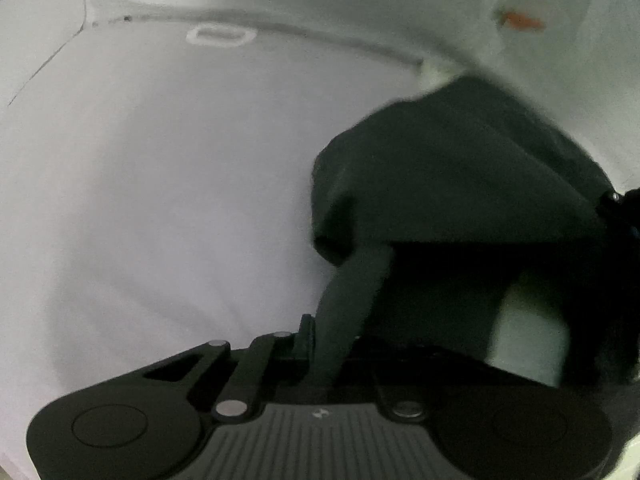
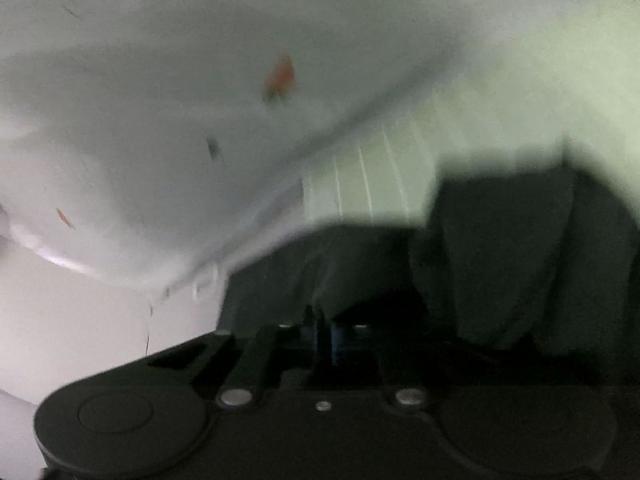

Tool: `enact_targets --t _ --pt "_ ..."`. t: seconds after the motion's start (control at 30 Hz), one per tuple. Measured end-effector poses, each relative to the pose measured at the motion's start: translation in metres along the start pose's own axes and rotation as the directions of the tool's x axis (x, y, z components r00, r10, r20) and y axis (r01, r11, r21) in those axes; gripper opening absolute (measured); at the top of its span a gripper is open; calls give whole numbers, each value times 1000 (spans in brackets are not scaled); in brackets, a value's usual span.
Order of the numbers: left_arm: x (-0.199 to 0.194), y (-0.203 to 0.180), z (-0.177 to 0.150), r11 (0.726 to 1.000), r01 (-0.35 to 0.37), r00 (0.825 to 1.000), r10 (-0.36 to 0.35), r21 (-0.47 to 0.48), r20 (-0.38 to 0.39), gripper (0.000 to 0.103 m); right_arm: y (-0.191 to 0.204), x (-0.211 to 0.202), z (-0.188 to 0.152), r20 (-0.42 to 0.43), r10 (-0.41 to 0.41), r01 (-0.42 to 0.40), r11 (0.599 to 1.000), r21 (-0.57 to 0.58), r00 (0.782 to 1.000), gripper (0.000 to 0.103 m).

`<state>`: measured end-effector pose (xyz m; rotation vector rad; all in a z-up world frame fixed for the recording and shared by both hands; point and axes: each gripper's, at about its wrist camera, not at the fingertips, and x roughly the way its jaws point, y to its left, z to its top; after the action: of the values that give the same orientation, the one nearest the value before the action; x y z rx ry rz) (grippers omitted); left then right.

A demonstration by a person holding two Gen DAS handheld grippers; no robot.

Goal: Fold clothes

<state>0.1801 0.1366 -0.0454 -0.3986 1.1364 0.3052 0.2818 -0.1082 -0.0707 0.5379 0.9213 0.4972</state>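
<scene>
My left gripper (image 1: pixel 320 344) sits at the bottom of its view, with the garment (image 1: pixel 460 184) draped in front and to its right over the sheet (image 1: pixel 160 180). In the right wrist view, the garment (image 2: pixel 500 248) hangs directly before my right gripper (image 2: pixel 324 332).

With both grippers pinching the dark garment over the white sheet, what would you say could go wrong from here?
1. The left gripper holds only a narrow strip of the dark garment; that could slip out on lifting.
2. The right gripper pinches a bunched edge, so the fold may come out uneven.
3. The white sheet is loose and might get dragged along.
</scene>
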Motion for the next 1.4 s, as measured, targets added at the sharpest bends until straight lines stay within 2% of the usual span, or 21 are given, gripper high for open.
enact_targets --t 0.07,0.13,0.23,0.33,0.37,0.43,0.5,0.53,0.57,0.6,0.63,0.67,0.73,0.8,0.87,0.97,1.07,1.13,1.2,1.3,1.4 --pt "-25 -8 4 999 43 997 -44 8 58 3 9 -18 17 108 -23 34 994 -101 994 5" --pt "-51 -17 9 996 84 990 -86 19 116 3 17 -35 33 213 -48 90 977 -191 976 4" --pt "-82 -30 21 997 73 972 -76 24 221 3 26 -53 58 364 -102 216 933 -287 926 4" --pt "-116 -22 33 997 65 944 -52 -31 325 3 28 -67 85 444 -105 250 925 -285 890 4" --pt "-125 -15 36 997 52 935 -30 -55 354 3 29 -69 92 459 -104 260 921 -289 882 4" --pt "-143 -2 40 993 -26 904 74 -118 421 3 30 -71 103 470 -109 275 913 -301 876 4" --pt "-155 15 41 971 -108 863 198 -213 464 3 28 -56 102 463 -136 302 903 -305 876 5" --pt "-159 25 42 955 -138 845 252 -263 472 3 24 -55 102 443 -145 304 900 -313 885 6" --pt "-159 34 42 937 -159 837 295 -311 460 3 19 -53 101 409 -147 294 900 -323 901 13" --pt "-155 44 43 915 -191 833 343 -356 434 4 13 -50 98 371 -153 282 903 -324 916 31" --pt "-147 54 43 892 -242 836 392 -382 384 7 6 -48 93 339 -164 278 906 -321 926 44" --pt "-138 64 43 867 -292 836 437 -404 332 9 -1 -47 86 311 -178 279 906 -318 934 62" --pt "-115 81 41 830 -339 860 465 -443 213 22 -14 -55 70 268 -197 281 903 -326 943 65" --pt "-93 89 37 839 -295 908 396 -456 140 32 -27 -66 51 235 -228 298 896 -330 945 78" --pt "-78 93 28 857 -223 951 295 -465 87 39 -41 -82 32 231 -274 338 889 -309 933 82" --pt "-66 90 15 870 -228 962 271 -436 39 40 -64 -106 8 225 -353 405 876 -261 908 84" --pt "-68 83 2 889 -288 945 324 -356 47 44 -93 -134 -14 210 -429 469 859 -205 878 87" --pt "-70 74 -9 905 -281 946 317 -320 68 54 -112 -152 -31 192 -470 499 854 -146 861 87" --pt "-69 79 -15 916 -265 949 303 -301 84 59 -129 -167 -45 170 -503 520 851 -78 847 89" --pt "-62 73 -19 916 -277 947 312 -290 81 62 -149 -174 -64 109 -528 530 848 16 842 91" --pt "-67 76 -41 917 -256 958 284 -306 49 63 -163 -174 -80 49 -526 521 849 86 849 91"
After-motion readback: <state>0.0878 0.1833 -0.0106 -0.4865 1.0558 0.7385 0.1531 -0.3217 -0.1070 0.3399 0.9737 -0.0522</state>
